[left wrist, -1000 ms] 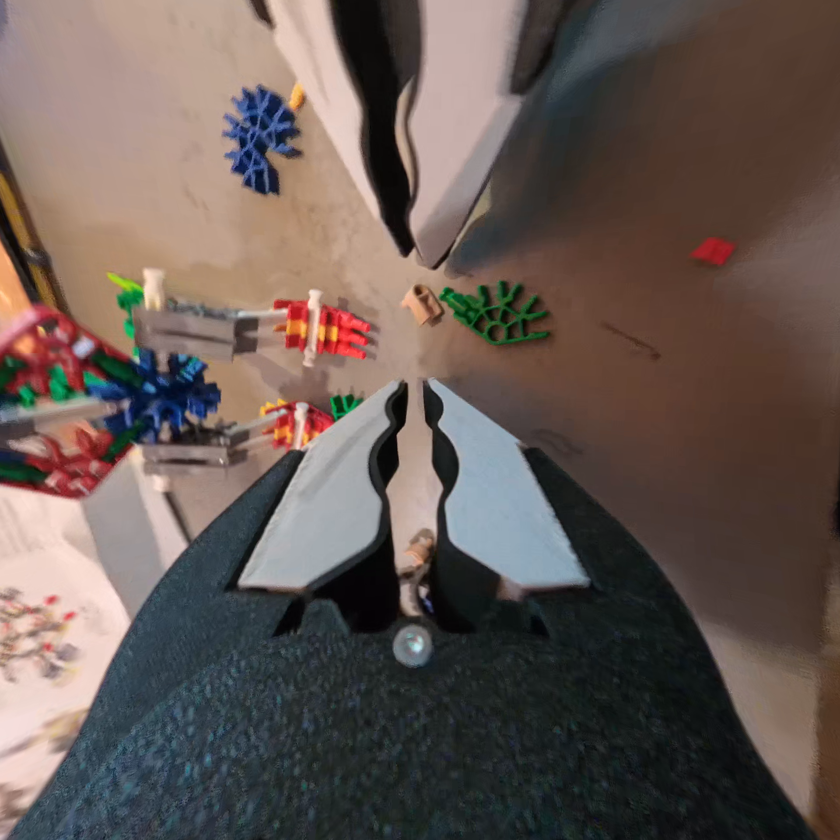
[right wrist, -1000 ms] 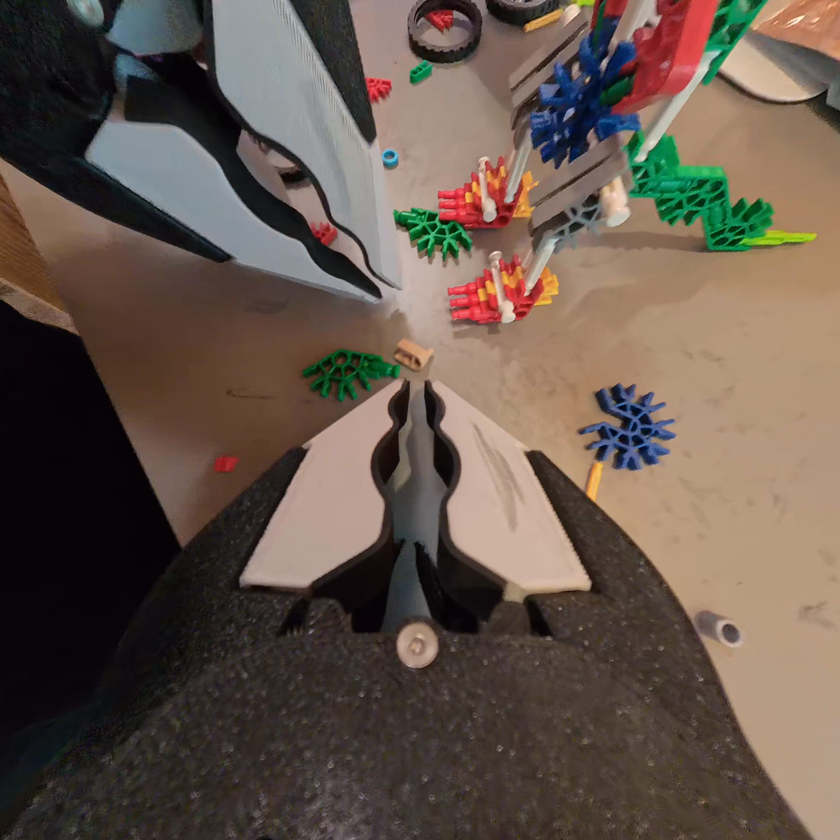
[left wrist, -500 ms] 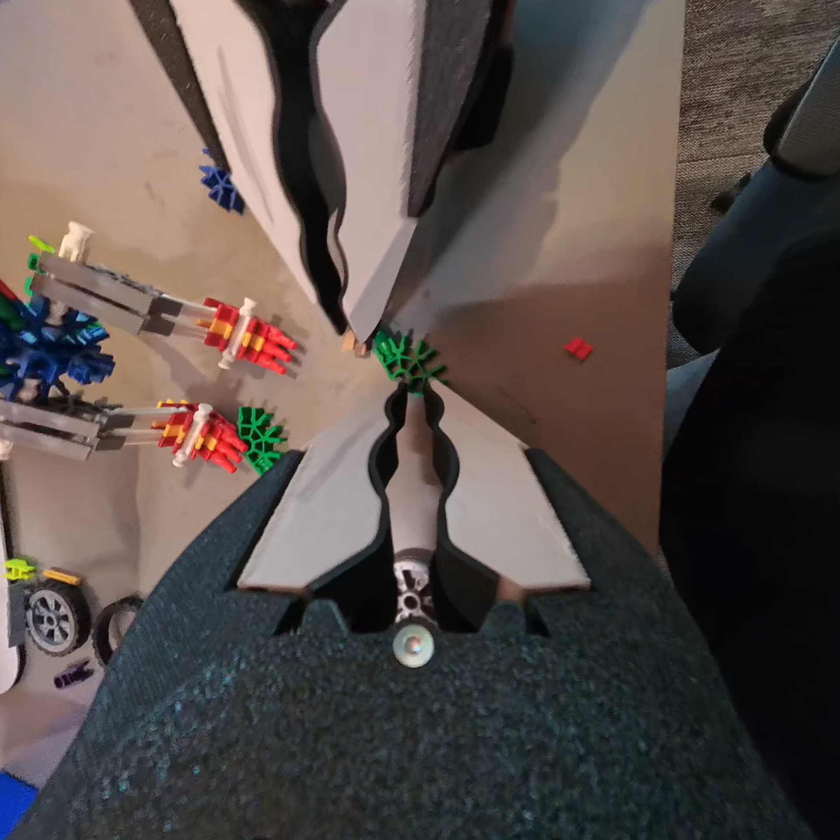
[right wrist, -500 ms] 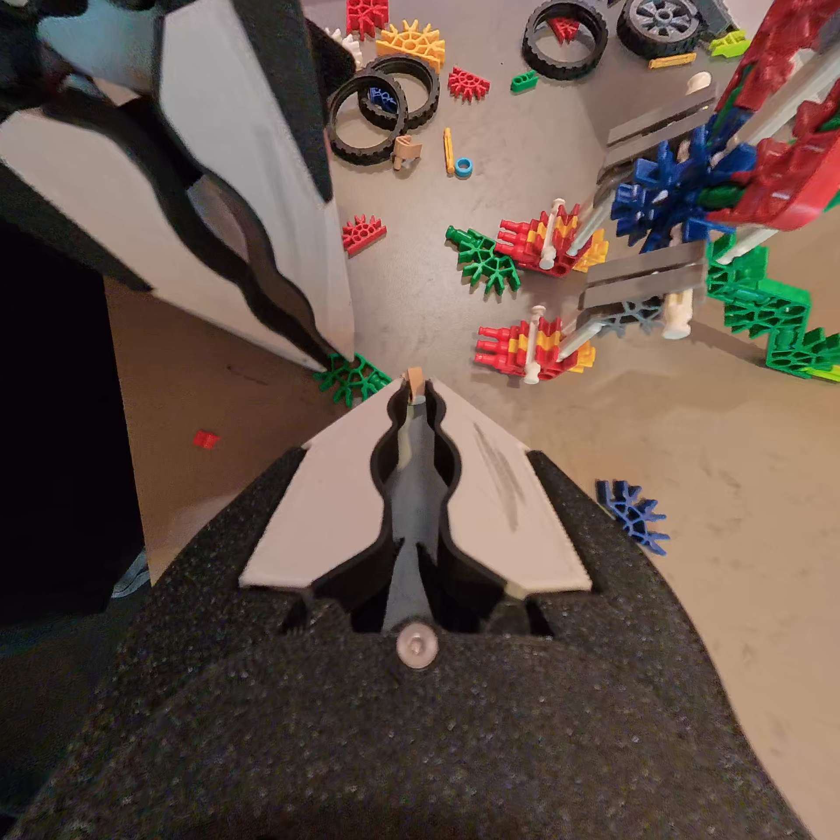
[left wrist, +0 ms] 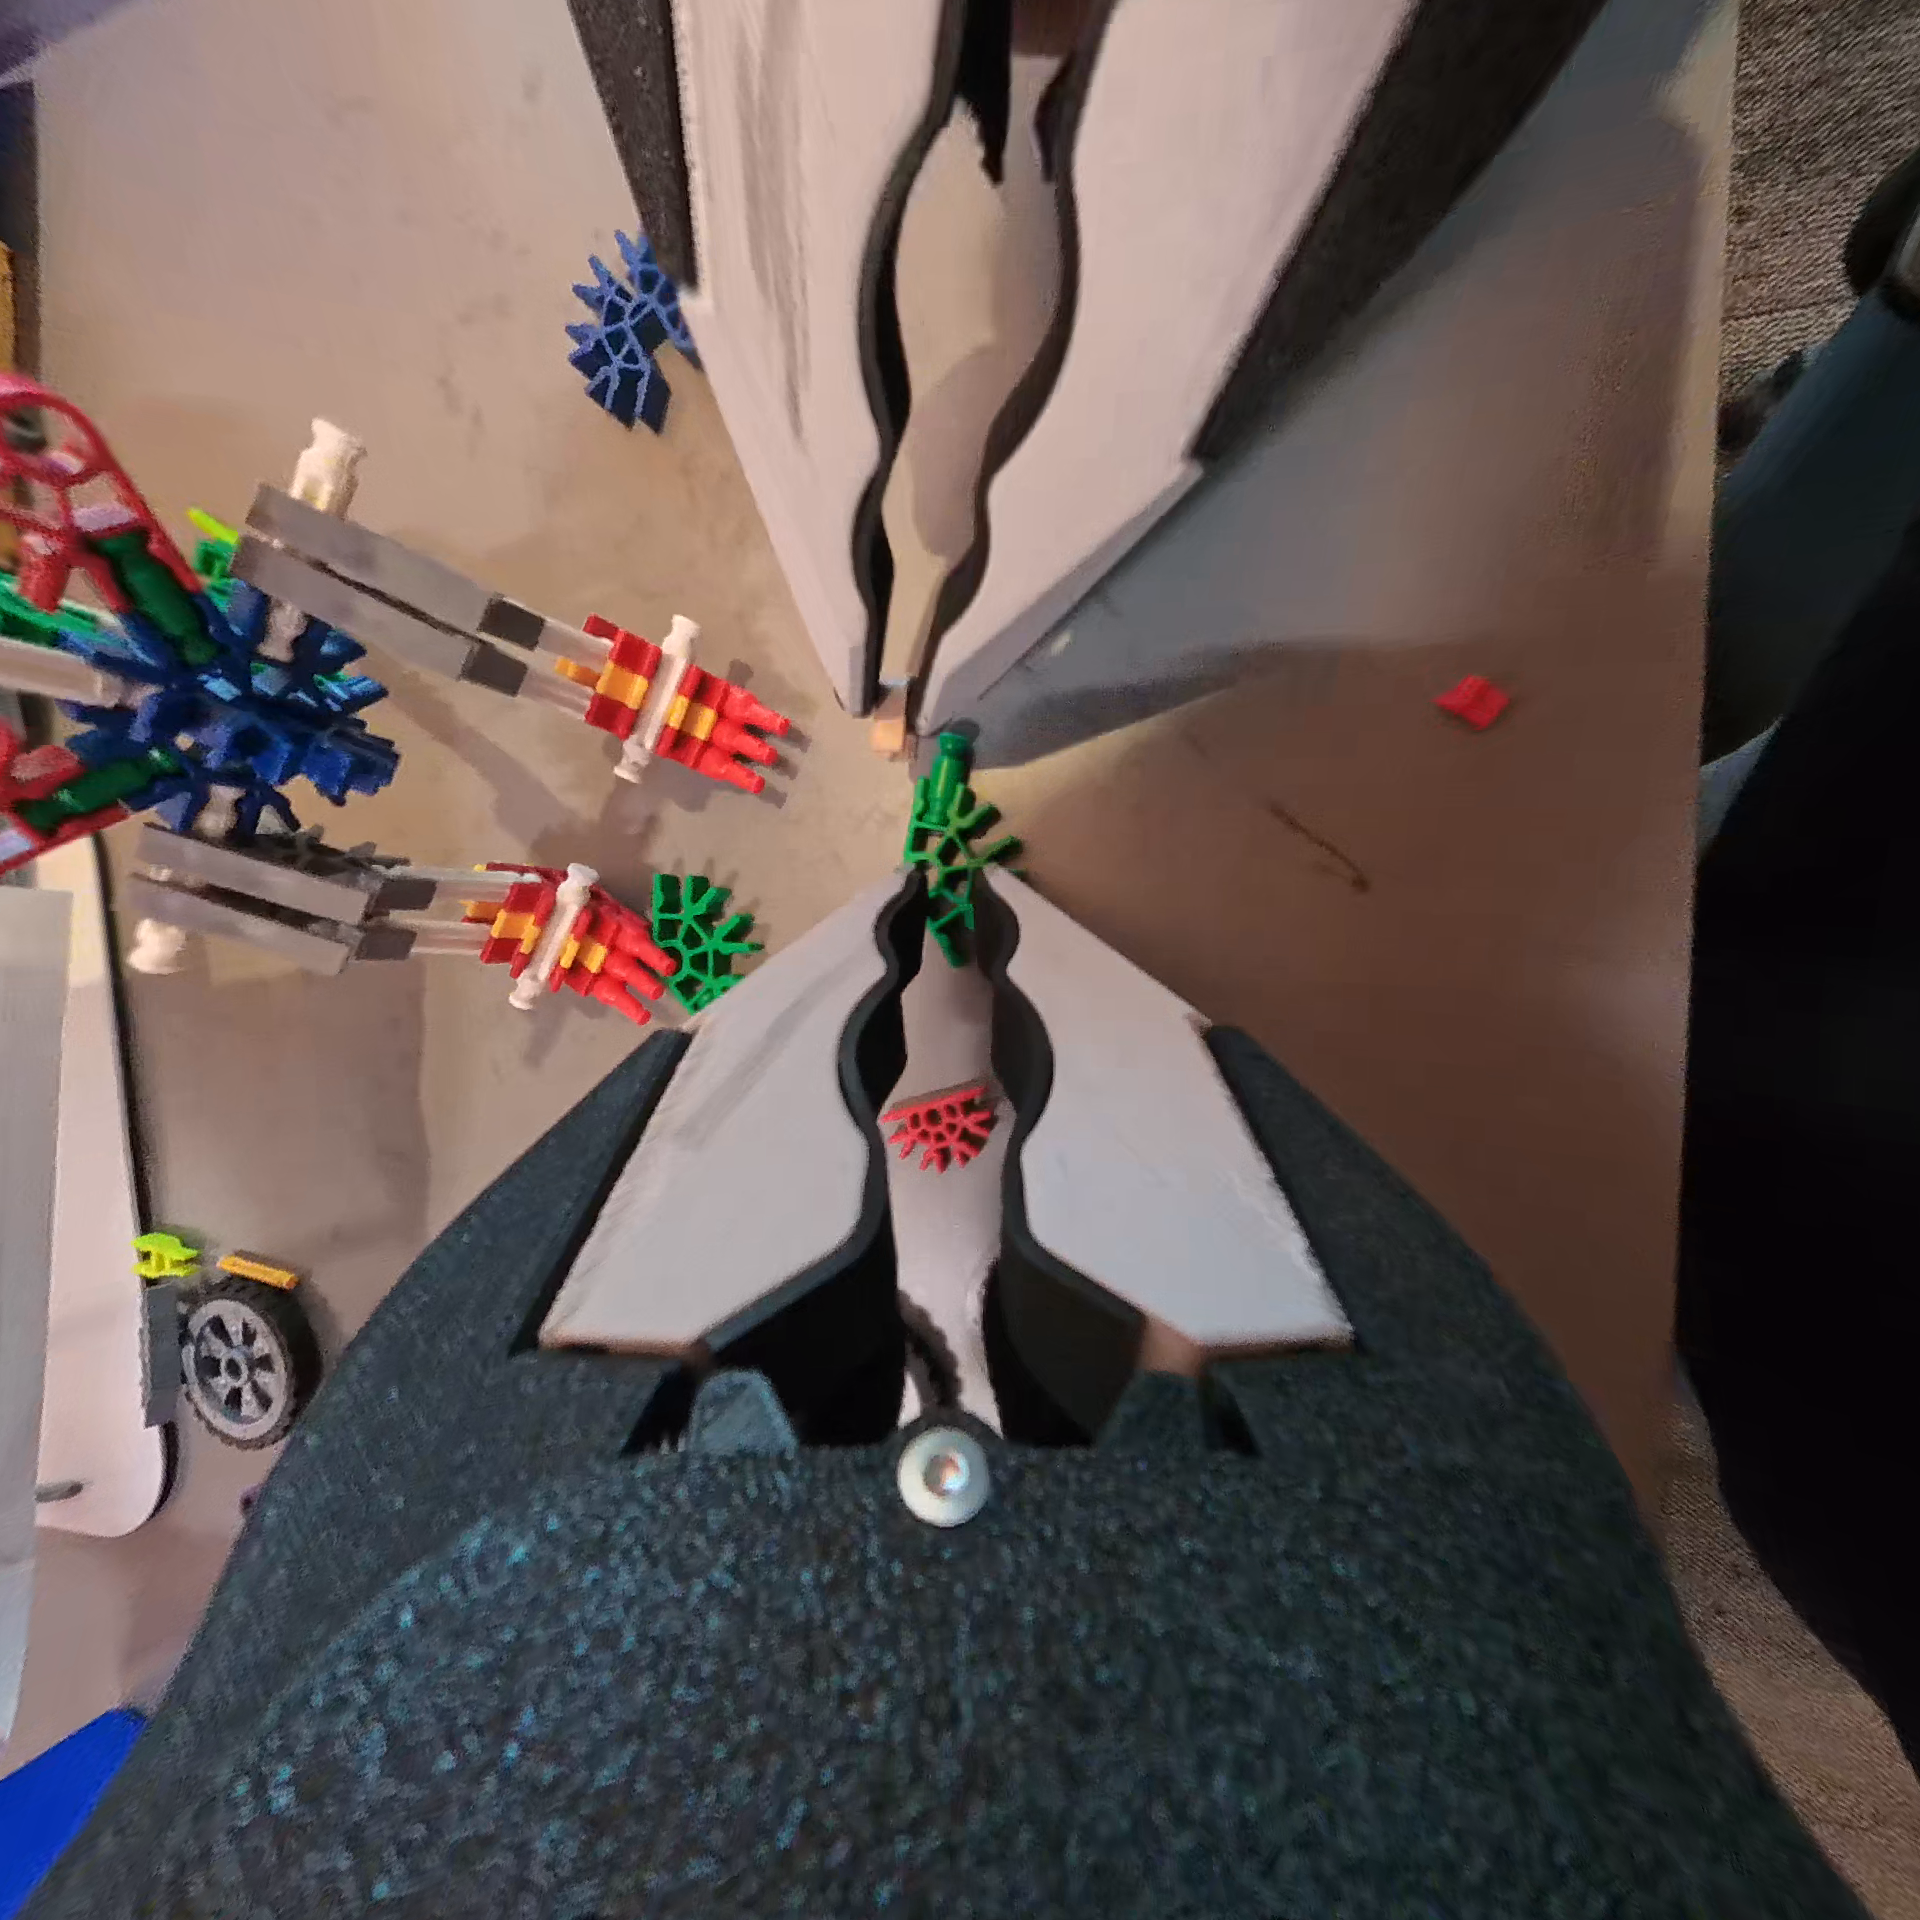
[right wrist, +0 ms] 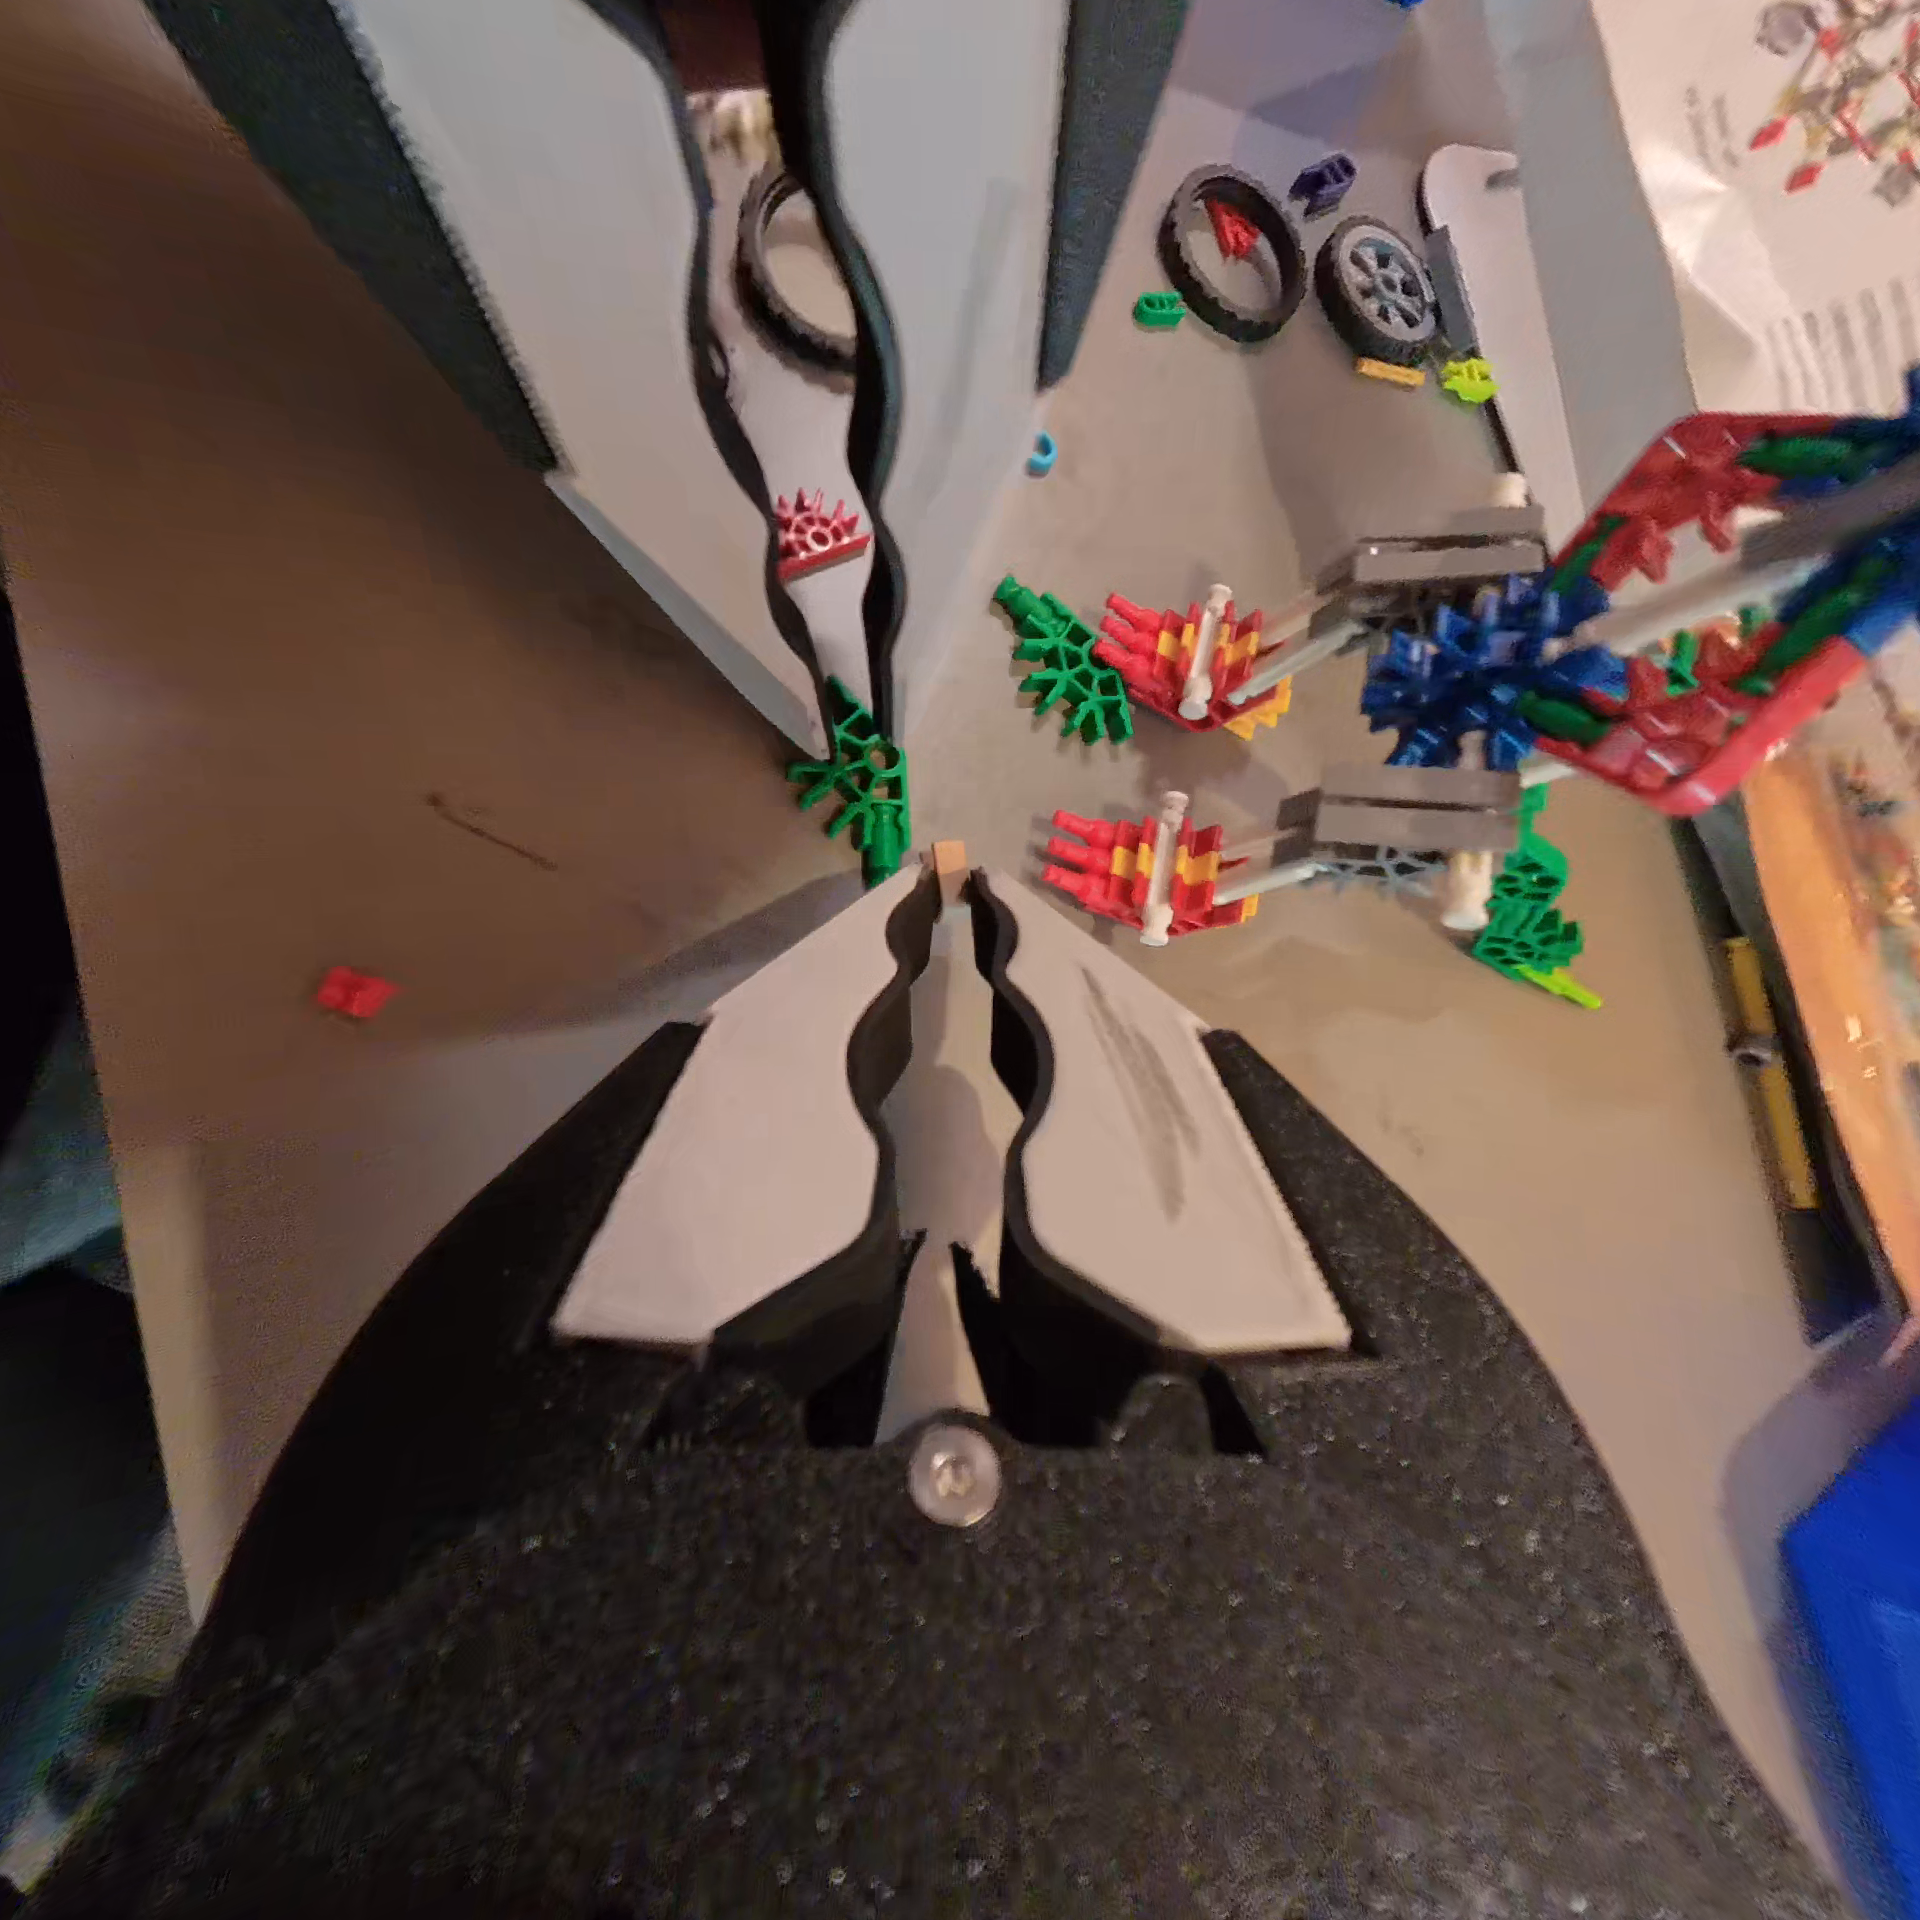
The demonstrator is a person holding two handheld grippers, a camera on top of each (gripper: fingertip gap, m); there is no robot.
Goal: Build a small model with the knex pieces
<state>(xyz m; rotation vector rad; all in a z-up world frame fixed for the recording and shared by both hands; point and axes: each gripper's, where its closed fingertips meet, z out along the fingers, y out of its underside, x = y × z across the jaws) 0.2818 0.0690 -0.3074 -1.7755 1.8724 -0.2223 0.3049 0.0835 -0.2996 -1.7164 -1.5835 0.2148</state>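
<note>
Left wrist view: the left gripper (left wrist: pixel 948 894), with smooth grey fingers edged in wavy black rubber on a grainy dark foam body, has its jaws nipped onto a green connector (left wrist: pixel 951 847), a spoked plastic fan with a short green rod at its far end. Right beyond that connector, the right gripper (left wrist: pixel 902 717) comes in tip to tip, pinching a small tan clip (left wrist: pixel 890 734). Left of the green connector lie two red-and-yellow clusters (left wrist: pixel 686 707) on grey bars, a second green fan (left wrist: pixel 701 940) and one blue snowflake piece (left wrist: pixel 623 327). To its right, one little red piece (left wrist: pixel 1473 703) lies on the matte tan table (left wrist: pixel 1299 935).

Right wrist view: the right gripper (right wrist: pixel 948 883) jaws are closed on the tan clip (right wrist: pixel 948 858), with the green connector (right wrist: pixel 860 774) just left of it in the left gripper (right wrist: pixel 857 727). Up from the connector lie two black rubber tyres (right wrist: pixel 1231 255), one grey-spoked wheel (right wrist: pixel 1382 286) and a printed sheet (right wrist: pixel 1818 156), its writing too blurred to read.
</note>
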